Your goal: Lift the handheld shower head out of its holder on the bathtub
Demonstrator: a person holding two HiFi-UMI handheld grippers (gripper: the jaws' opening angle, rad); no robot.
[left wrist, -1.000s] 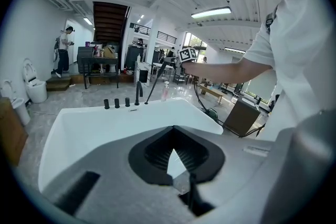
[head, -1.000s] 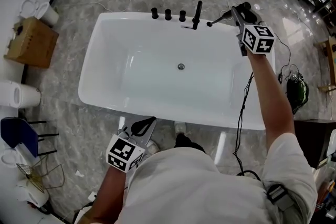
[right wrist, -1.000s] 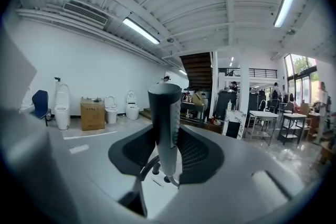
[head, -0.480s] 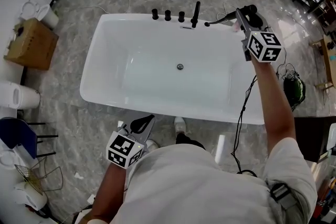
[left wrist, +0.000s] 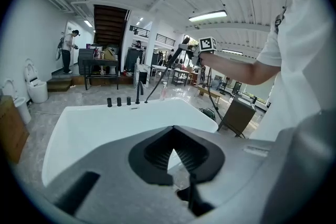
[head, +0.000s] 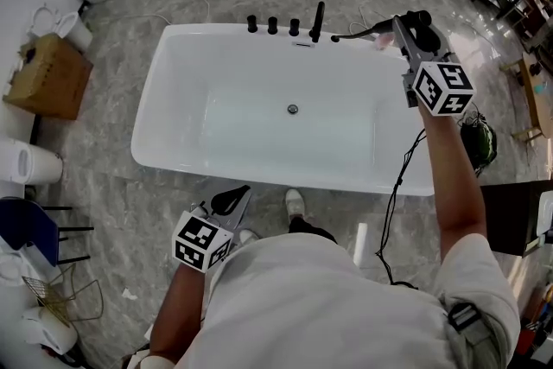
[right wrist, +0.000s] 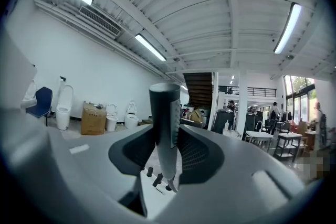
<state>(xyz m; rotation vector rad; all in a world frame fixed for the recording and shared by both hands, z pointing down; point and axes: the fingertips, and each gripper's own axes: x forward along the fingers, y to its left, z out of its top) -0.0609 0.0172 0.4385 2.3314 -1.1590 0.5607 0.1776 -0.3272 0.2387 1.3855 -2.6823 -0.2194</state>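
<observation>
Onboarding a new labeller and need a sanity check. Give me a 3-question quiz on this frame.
1. True or false: the shower head is clamped between the jaws of the right gripper.
2. Which gripper has nothing between its jaws? A) left gripper B) right gripper
3. Fill in: the row of black knobs on the bathtub rim, beside the spout, numbers ___.

Key: 1 true; 2 A; 3 three.

The bathtub [head: 151, 112] is glossy and smooth, the shower head [right wrist: 164, 123] matt, the floor [head: 112, 203] polished stone.
</observation>
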